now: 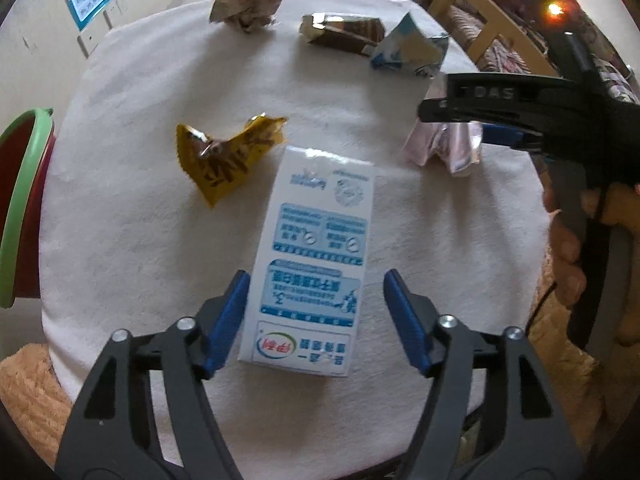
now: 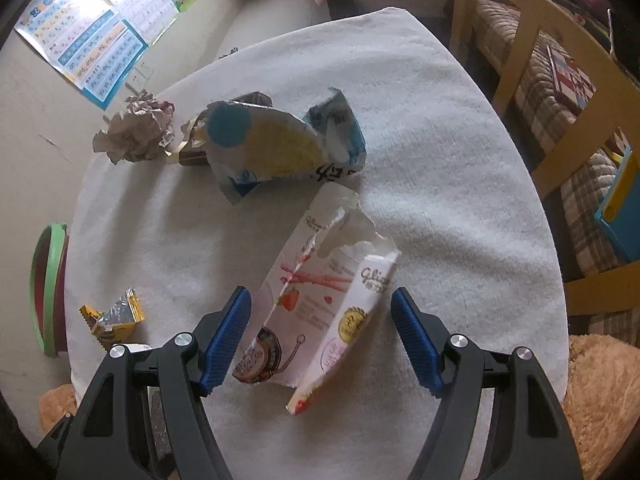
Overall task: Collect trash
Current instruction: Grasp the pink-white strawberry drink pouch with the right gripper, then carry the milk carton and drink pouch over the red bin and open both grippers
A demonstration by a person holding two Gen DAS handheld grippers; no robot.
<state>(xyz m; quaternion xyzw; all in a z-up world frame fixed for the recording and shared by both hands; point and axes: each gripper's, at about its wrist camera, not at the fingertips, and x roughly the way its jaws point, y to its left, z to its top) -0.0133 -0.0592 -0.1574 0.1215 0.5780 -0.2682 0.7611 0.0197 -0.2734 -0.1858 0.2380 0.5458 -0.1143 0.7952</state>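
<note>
Trash lies scattered over the cloth-covered desk (image 1: 120, 208). Both tools seem poised for a pick-up: the left hand-held gripper (image 1: 314, 320) hangs released over the white milk carton (image 1: 316, 256), fingers straddling it without pressing, while the right hand-held gripper (image 2: 320, 336) stands equally released around the torn pink snack box (image 2: 316, 292). A green-rimmed bin (image 1: 22, 204), likely the destination, is cut off at the edge. The carton's print is blurred, and the brown wrapper (image 1: 340, 32) is hard to identify.
</note>
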